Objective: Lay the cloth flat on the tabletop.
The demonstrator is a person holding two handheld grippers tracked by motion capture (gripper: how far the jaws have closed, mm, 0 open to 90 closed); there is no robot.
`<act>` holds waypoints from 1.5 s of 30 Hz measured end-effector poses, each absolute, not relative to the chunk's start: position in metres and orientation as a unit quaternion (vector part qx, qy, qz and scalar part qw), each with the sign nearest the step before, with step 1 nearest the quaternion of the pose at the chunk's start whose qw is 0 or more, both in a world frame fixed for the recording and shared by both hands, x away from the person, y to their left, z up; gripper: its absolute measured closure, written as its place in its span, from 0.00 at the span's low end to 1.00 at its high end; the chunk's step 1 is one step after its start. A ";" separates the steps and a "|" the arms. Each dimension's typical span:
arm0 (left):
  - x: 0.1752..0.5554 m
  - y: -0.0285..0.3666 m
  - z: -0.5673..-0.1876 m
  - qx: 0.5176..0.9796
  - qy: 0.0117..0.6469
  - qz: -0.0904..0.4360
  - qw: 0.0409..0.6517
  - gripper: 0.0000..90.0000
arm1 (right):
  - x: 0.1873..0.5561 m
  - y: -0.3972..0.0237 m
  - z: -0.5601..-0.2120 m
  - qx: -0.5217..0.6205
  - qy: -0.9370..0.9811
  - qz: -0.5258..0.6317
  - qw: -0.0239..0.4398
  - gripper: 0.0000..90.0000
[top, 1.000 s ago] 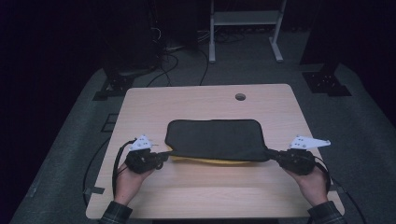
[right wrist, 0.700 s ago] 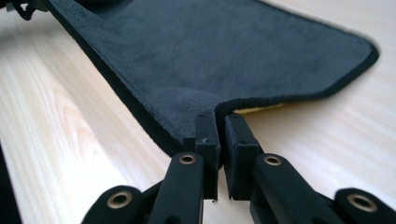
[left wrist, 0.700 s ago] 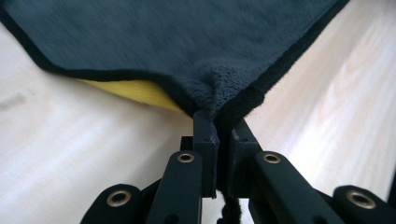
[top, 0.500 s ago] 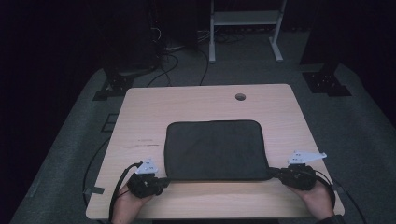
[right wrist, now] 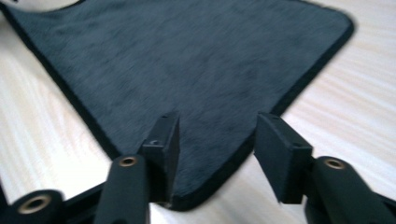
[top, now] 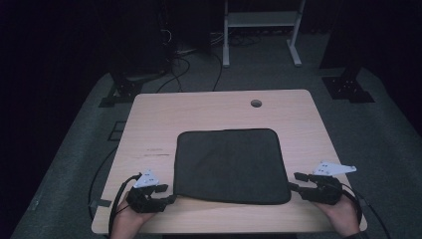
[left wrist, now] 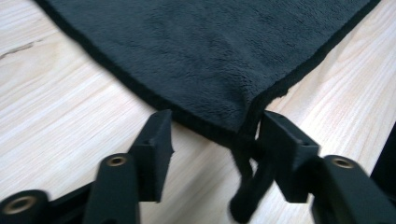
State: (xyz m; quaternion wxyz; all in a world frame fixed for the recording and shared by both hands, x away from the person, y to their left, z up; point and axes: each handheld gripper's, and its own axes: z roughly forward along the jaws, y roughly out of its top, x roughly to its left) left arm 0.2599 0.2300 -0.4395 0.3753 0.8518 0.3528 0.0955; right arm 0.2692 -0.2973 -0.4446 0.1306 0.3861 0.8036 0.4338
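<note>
1. We are at the letting-go step: the cloth (top: 231, 165) lies spread flat on the worktop (top: 154, 124), and both grippers sit at its near corners.
2. Our left gripper (top: 168, 200) has its jaws apart, having just been opening. In the left gripper view the near-left corner of the cloth (left wrist: 219, 60) lies between them, and its hanging loop (left wrist: 247, 186) rests against the right-hand jaw, so it may not be fully free.
3. Our right gripper (top: 294, 182) also has its jaws apart, just opened. In the right gripper view the near-right corner of the cloth (right wrist: 187, 70) lies flat between them, pressed by neither.
4. We judge the spreading done, or nearly so.
5. The next move, as we read it, calls for drawing both grippers back toward us, level and clear of the hem, minding that the loop does not snag and drag the corner.
</note>
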 end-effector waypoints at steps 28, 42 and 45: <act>0.299 0.264 -0.426 0.803 0.406 0.133 0.415 0.19 | 0.318 -0.328 -0.482 0.483 0.784 0.348 0.178 0.14; 0.349 0.232 -0.449 0.804 0.424 0.152 0.388 0.19 | 0.319 -0.326 -0.487 0.472 0.787 0.343 0.199 0.09; 0.360 0.225 -0.455 0.807 0.428 0.154 0.377 0.19 | 0.319 -0.326 -0.487 0.473 0.787 0.343 0.199 0.09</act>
